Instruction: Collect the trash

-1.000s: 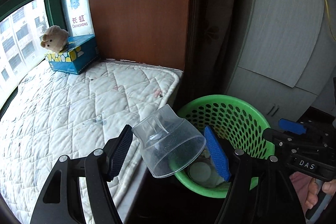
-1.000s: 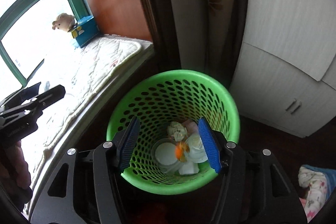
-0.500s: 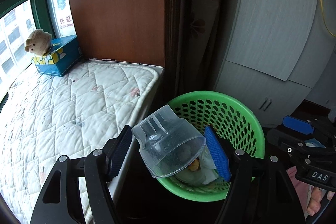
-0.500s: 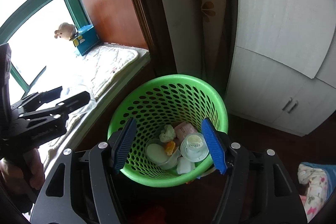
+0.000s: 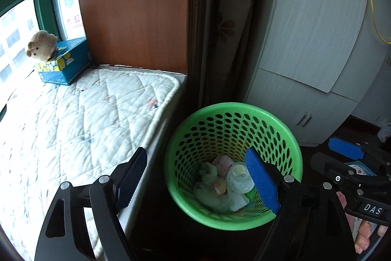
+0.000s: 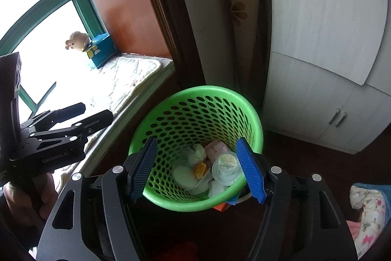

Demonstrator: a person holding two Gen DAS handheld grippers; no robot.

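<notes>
Both grippers hang over the green basket (image 5: 234, 114). The left gripper (image 5: 195, 181) has just opened and holds nothing; the right gripper (image 6: 195, 169), also just widened, is empty. The trash (image 6: 210, 170) sits directly below, inside.

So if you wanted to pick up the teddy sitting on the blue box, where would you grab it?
Probably round the teddy's soft body, below the head, coming from the mattress side. It sits upright on the blue box with the window close behind, so the front and sides are free, and plush should squash between gripper pads.
</notes>
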